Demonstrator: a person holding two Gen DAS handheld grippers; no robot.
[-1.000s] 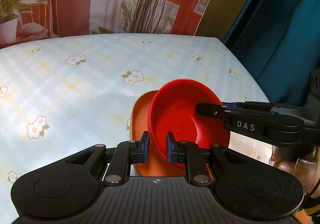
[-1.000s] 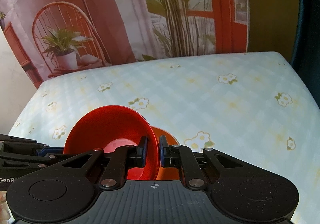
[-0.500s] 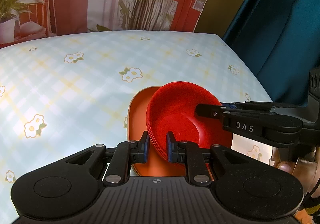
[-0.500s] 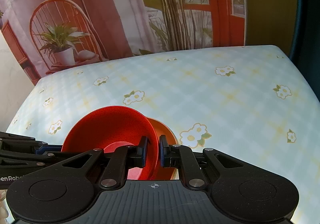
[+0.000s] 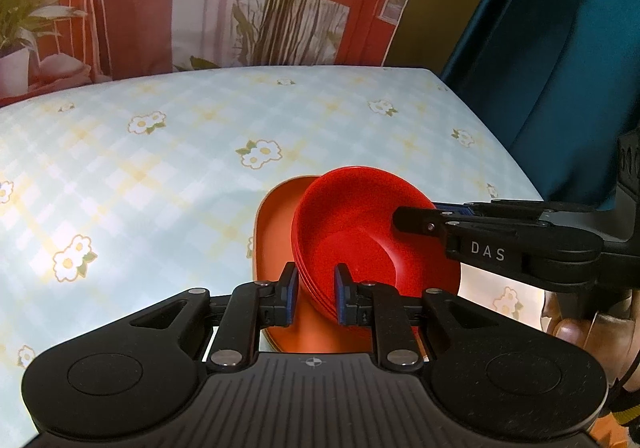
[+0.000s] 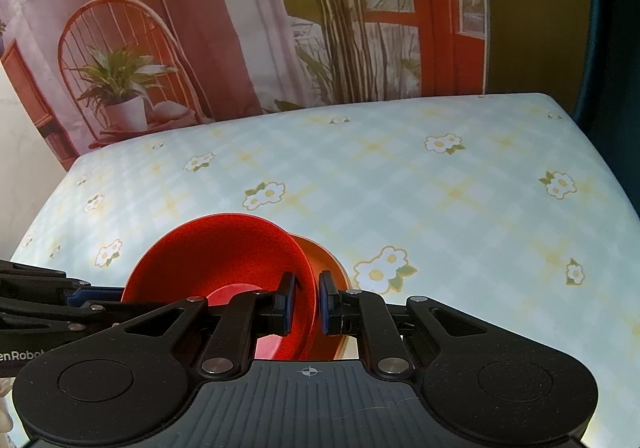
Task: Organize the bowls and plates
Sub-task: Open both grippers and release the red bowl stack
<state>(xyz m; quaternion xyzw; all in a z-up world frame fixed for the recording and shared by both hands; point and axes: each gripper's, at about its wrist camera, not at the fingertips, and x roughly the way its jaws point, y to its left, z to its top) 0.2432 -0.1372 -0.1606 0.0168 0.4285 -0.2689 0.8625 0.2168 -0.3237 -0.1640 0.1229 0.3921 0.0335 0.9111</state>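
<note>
A stack of red bowls (image 5: 360, 232) tilts over an orange plate (image 5: 276, 232) on the flowered tablecloth. In the left wrist view my left gripper (image 5: 316, 288) is shut on the stack's near rim. My right gripper (image 5: 412, 218) comes in from the right and pinches the far right rim. The right wrist view shows the red bowls (image 6: 224, 260) at lower left, with the orange plate (image 6: 324, 260) peeking out behind them. There my right gripper (image 6: 307, 304) is shut on the rim, and my left gripper (image 6: 116, 294) reaches in from the left edge.
The table (image 6: 440, 188) wears a pale blue check cloth with white flowers, bare beyond the dishes. A printed backdrop of plants and a chair (image 6: 120, 68) stands behind it. A dark teal curtain (image 5: 560, 48) hangs at the right edge. A hand (image 5: 580, 328) holds the right gripper.
The red bowls have tipped a little flatter toward the orange plate. Both grippers keep their hold and stay where they were.
</note>
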